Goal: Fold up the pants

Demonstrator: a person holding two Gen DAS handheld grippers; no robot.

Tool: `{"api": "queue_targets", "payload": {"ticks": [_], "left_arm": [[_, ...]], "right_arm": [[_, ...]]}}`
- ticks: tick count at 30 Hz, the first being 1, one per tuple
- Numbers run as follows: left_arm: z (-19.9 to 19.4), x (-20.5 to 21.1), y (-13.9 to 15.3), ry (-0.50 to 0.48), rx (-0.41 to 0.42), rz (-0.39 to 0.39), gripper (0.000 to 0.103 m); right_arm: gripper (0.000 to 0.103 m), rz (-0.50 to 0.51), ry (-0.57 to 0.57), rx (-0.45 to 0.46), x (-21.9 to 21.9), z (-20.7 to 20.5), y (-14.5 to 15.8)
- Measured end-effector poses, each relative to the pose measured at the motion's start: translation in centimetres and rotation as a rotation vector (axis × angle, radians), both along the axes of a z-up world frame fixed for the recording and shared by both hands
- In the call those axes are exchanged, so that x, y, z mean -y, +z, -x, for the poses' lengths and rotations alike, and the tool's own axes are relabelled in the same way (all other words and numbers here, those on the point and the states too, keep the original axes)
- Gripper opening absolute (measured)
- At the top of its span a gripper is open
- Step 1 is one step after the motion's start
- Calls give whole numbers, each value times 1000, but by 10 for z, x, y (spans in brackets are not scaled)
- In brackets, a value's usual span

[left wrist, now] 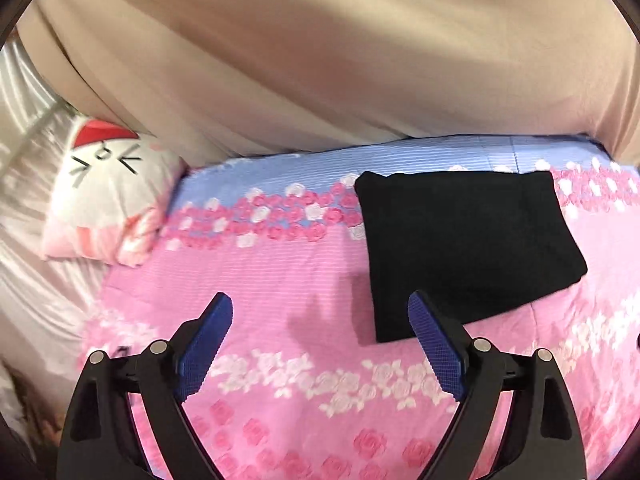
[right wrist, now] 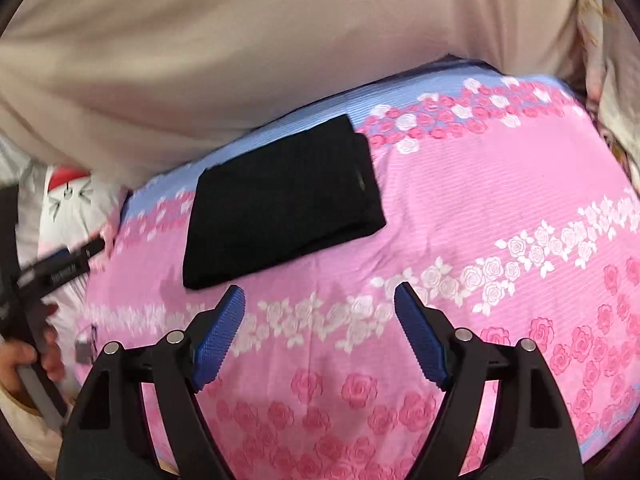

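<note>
Left gripper (left wrist: 320, 312) empty, folded pants (left wrist: 468, 248) ahead, cat pillow (left wrist: 108, 196) beside

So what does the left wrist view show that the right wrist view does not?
Only the left wrist view shows the left claw from behind, open and empty, and the whole cat pillow.

Only the right wrist view shows the right claw, also open and empty, a hand at the left edge, and a floral cloth at the far right.

Both show the folded black pants lying flat on the pink rose bedsheet, with the beige curtain behind.
</note>
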State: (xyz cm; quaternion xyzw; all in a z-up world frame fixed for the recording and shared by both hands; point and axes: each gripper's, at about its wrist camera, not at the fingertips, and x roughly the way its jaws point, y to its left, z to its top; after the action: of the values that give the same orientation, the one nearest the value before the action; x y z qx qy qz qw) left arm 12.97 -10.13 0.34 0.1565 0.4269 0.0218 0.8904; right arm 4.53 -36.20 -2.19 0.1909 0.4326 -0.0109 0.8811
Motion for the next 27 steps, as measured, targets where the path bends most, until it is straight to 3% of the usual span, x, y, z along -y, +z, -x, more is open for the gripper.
{"api": "queue_targets", "payload": {"ticks": [8,15,21,27], "left_arm": [[18,8,6,-6,-26,25,87],[29,13,-4,-20,-89,47,87],[30,18,-1,-1,-75,10,87],[25,16,4,2,-53,21,87]], "right_arm": [[95,24,10,-18,-26,3,-1],[96,150,-1,-66,-39,-5,7],[96,206,-3,-45,-42,-16,18],[96,245,1,-9,-47,-36,30]]}}
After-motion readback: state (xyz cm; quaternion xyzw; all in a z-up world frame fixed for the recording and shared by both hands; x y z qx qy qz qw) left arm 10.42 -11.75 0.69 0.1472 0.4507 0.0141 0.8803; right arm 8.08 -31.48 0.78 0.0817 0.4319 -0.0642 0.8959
